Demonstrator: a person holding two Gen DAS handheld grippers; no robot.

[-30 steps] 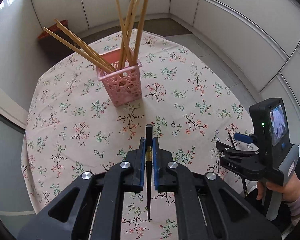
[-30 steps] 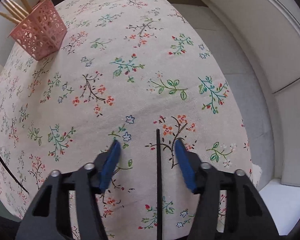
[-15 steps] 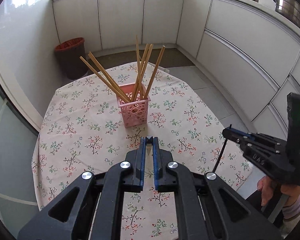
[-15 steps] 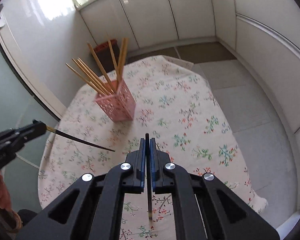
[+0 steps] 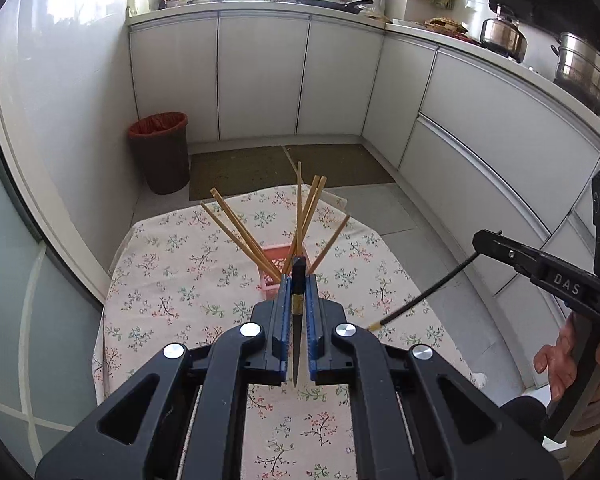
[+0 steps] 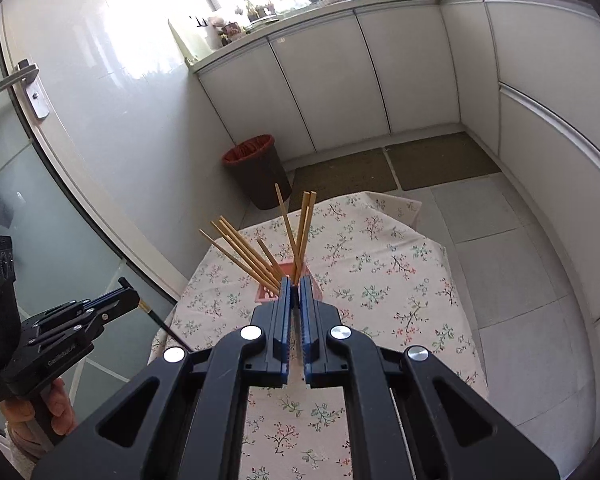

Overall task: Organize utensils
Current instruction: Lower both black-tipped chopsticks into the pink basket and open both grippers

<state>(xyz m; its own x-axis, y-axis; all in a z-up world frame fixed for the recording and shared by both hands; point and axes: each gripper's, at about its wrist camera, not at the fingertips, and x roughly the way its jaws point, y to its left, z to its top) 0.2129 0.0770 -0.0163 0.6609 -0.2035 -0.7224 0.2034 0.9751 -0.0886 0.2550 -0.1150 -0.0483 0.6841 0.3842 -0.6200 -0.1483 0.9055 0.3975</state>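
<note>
The pink perforated plastic basket (image 5: 278,264) stands on the table with the floral cloth (image 5: 172,280), and several light wooden chopsticks (image 5: 244,236) lean out of it in a fan. The left gripper (image 5: 299,276) is above the table on the near side of the basket, its blue pads closed tightly on a black chopstick with a gold band (image 5: 297,296), whose thick end points toward the basket. The right gripper (image 6: 295,292) is also on the near side of the basket, its jaws closed on a second black chopstick (image 5: 424,294) (in its own view the stick is almost hidden between the pads). A brown waste bin (image 5: 160,152) stands on the floor beyond the basket.
</note>
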